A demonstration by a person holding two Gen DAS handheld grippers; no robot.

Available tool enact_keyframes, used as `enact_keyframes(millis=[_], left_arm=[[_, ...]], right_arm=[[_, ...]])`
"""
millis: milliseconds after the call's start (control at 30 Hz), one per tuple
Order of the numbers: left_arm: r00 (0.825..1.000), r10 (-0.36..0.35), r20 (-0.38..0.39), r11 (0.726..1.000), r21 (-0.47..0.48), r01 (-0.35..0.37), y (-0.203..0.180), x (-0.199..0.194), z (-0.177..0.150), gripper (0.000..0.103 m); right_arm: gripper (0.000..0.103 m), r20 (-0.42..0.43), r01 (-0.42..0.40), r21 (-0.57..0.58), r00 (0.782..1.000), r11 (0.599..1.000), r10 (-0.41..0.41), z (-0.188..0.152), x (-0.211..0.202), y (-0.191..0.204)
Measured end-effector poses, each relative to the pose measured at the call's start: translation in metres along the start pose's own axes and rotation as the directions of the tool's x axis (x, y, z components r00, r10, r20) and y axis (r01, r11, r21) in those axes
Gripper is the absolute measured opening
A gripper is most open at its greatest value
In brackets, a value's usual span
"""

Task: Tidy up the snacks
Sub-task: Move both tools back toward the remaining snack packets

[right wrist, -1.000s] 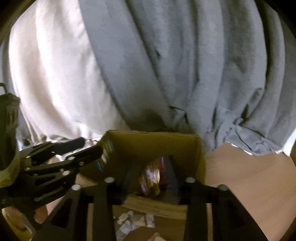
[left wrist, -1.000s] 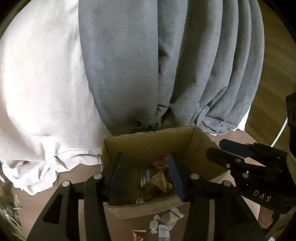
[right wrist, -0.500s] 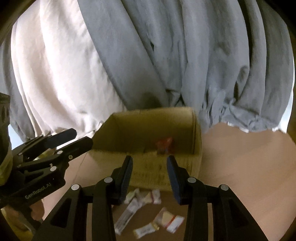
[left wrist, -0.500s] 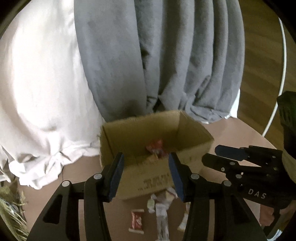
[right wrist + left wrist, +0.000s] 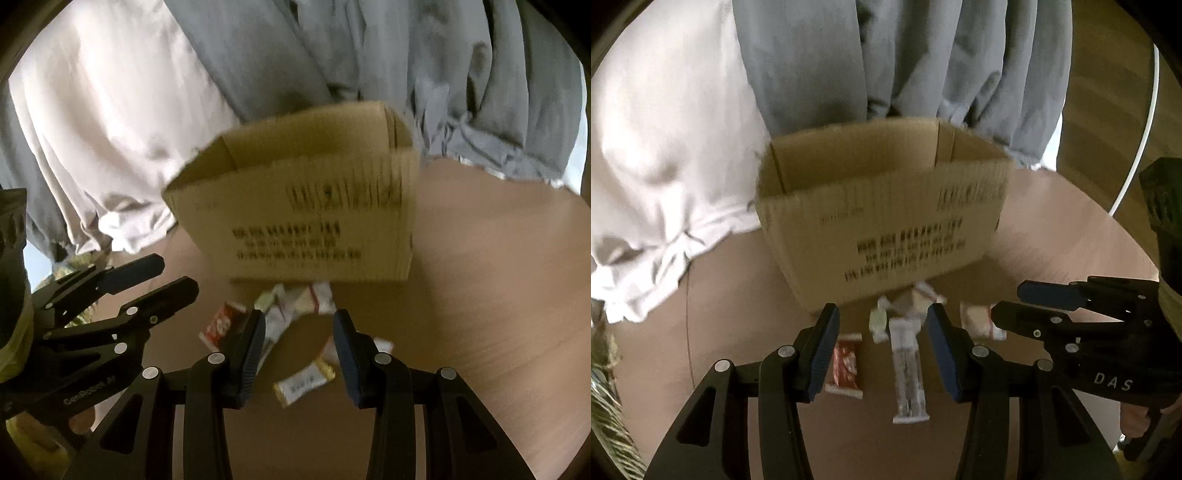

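An open cardboard box [image 5: 879, 221] [image 5: 314, 221] with black print stands on the brown table, and its inside is hidden from here. In front of it lie several loose snacks: a red packet [image 5: 846, 363] [image 5: 221, 325], a long clear packet [image 5: 907, 365], a small pale candy [image 5: 879, 323], a white-and-red packet [image 5: 979, 321] and a gold-and-white packet [image 5: 304, 382]. My left gripper [image 5: 882, 314] [image 5: 175, 275] hovers open above the clear packet, holding nothing. Just to its right, my right gripper [image 5: 299, 317] [image 5: 1010, 304] is open and holds nothing, above the gold-and-white packet.
Grey curtain [image 5: 905, 55] and white curtain [image 5: 665, 129] hang down to the table behind the box. The table's rounded edge [image 5: 1123, 236] runs at the right, with wooden floor and a white hoop [image 5: 1145, 110] beyond. Dried plant stems [image 5: 605, 387] stand at the far left.
Both grippers have drawn back from above the box and sunk toward the table. The box's inside has dropped out of sight, and the snacks in front of it now show.
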State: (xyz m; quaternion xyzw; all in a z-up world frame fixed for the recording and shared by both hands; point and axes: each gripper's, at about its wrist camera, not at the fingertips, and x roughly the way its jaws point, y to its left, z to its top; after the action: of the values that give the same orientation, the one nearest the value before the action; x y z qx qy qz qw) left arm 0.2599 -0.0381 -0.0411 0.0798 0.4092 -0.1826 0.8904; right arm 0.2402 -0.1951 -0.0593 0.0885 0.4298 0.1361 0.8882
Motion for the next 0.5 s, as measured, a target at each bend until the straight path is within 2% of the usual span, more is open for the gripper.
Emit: enact_keyframes(millis=[200, 333, 500], left_arm=[[0.998, 0.001, -0.065, 1.000, 0.000, -0.001, 0.000, 0.021, -0.024, 0.048], [0.994, -0.024, -0.106, 1.000, -0.006, 0.023, 0.000, 0.034, -0.034, 0.048], [0.988, -0.059, -0.143, 0.998, -0.016, 0.057, -0.003, 0.051, -0.037, 0.048]], right_arm=[[0.039, -0.080, 0.011, 0.022, 0.997, 1.000, -0.009, -0.024, 0.022, -0.007], [0.039, -0.150, -0.003, 0.066, 0.989, 0.998, 0.013, -0.037, 0.036, -0.012], [0.039, -0.190, -0.021, 0.094, 0.981, 0.995, 0.039, -0.047, 0.045, -0.013]])
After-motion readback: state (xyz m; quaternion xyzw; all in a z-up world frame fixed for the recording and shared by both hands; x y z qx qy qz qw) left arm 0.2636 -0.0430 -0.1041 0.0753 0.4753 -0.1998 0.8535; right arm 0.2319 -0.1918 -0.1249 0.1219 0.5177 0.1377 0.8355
